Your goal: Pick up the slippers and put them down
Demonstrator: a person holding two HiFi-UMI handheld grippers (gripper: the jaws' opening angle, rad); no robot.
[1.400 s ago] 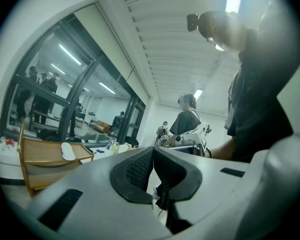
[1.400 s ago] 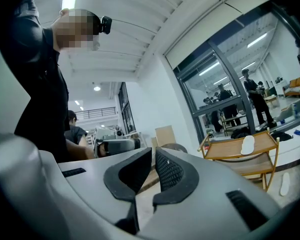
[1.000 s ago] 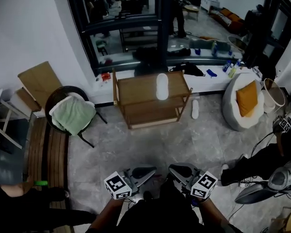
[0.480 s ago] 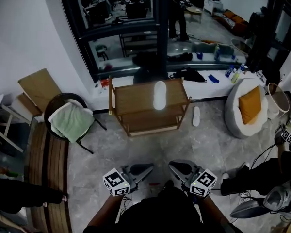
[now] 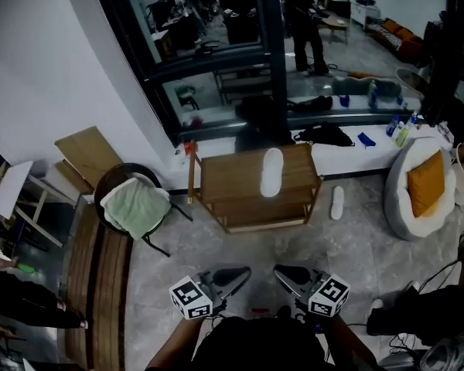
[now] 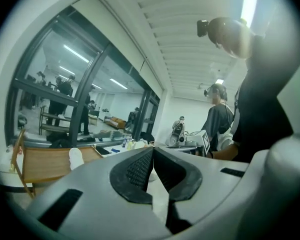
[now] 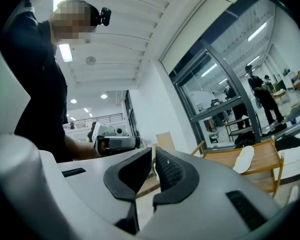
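Note:
One white slipper (image 5: 271, 171) lies on top of the wooden shelf (image 5: 230, 178), which stands against the window ledge. A second white slipper (image 5: 337, 202) lies on the floor to the right of the shelf. My left gripper (image 5: 230, 275) and right gripper (image 5: 290, 275) are held side by side close to my body, well short of the shelf. Both are shut with nothing between the jaws. The left gripper view shows the shelf-top slipper (image 6: 76, 157) far off beyond the shut left gripper (image 6: 152, 156). In the right gripper view that slipper (image 7: 244, 159) lies past the right gripper (image 7: 154, 166).
A round chair with a green cushion (image 5: 135, 207) stands left of the shelf, beside a slatted wooden bench (image 5: 100, 284). A white beanbag with an orange cushion (image 5: 425, 188) sits at the right. Bottles and dark bags line the ledge (image 5: 371, 141). People's limbs show at both lower edges.
The whole scene has shifted in the head view: shelf and slippers now sit lower and further right. Both grippers moved along with my body and stayed shut.

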